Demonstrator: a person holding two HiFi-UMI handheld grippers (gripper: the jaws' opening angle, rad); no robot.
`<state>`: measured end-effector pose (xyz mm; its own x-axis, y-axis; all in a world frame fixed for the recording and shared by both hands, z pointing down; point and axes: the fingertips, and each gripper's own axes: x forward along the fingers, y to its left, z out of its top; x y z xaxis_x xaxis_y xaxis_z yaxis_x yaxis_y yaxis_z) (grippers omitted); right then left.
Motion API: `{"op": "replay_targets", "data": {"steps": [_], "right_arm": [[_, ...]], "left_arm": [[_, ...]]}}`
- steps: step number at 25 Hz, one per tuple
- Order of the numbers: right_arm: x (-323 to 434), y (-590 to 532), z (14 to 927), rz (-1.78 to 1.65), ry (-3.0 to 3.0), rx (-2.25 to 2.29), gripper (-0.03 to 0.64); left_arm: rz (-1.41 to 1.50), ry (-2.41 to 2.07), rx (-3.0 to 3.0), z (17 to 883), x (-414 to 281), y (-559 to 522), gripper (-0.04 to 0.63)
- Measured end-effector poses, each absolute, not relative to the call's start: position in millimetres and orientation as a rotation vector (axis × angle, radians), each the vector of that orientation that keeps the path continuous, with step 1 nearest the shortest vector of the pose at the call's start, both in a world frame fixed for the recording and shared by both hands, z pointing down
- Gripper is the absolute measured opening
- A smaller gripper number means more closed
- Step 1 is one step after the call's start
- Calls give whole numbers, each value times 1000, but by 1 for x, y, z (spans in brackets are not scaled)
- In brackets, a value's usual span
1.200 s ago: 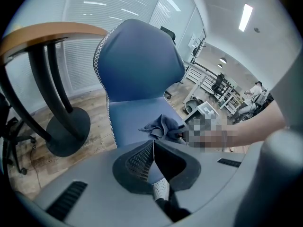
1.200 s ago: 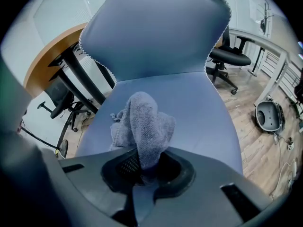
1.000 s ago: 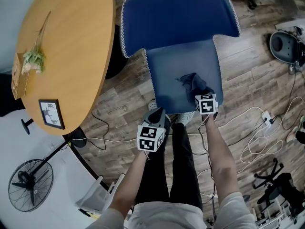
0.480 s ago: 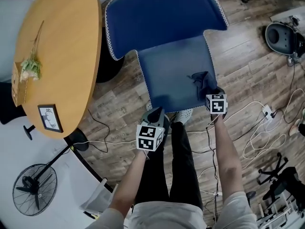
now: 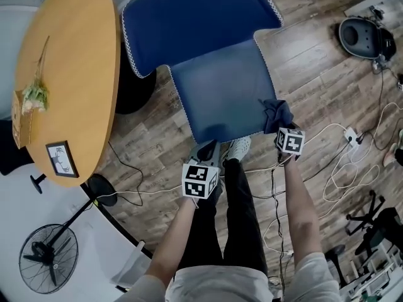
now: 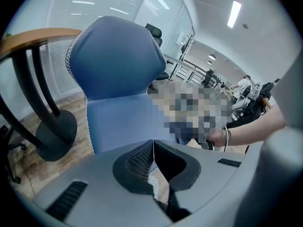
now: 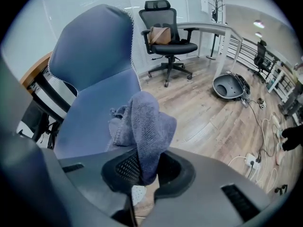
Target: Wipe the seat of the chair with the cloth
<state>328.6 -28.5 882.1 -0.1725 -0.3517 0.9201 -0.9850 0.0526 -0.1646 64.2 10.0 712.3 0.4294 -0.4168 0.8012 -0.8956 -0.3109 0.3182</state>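
Right gripper (image 5: 282, 129) was clamped on a bunched blue-grey cloth (image 5: 277, 113) at the lower right corner of the chair seat (image 5: 214, 93), right of centre in the head view. Seen from the right gripper view, the cloth (image 7: 144, 126) rose from between the 2 jaws of that gripper (image 7: 142, 171) and flopped forward, with its free folds over the near right edge of the seat (image 7: 94, 112). Part of the cloth appeared to overhang the wooden floor (image 5: 327, 99), and whether it pressed on the upholstery could not be settled.

Left gripper (image 5: 208, 148) had its 2 jaws together with nothing between them, as the left gripper view (image 6: 154, 167) showed. It was held just below the seat's front edge at the centre of the head view, beside the person's legs (image 5: 230, 219).

Key relation: nearly the whole seat lay up and to the left of the cloth, running from the front edge toward the backrest (image 5: 195, 24) at the top of the frame. The round desk (image 5: 69, 61) stood well apart at the upper left. Since the right gripper alone carried the cloth and was the nearer to the seat, a wiping stroke would probably have to travel toward the upper left.
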Motion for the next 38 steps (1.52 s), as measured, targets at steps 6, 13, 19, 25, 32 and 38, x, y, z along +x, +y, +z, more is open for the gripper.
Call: {"op": "replay_targets", "data": {"steps": [6,13,19,25,32,38], "right_arm": [[355,59,900,1222,-1363,1313,58],[344,129,848,1237,-1392,1405,58],[306,136,730,1156,-1630,1526,58],[262,141,620,1034,-1849,1536,58],[215,156,519,954,-2010,1520,60],[170,175,471,862,-2079,1505,60]], "left_arm": [[755,-1119,1904,709,45,46,28],[716,-1215,1903,679,-10,94,28],[642,-1259,1962,609,-31,123,28],[615,-1275,2058,524,-39,154,28],[701,-1238,2140,473,-42,196,28],[625,-1284,2127,443,-41,198,28]]}}
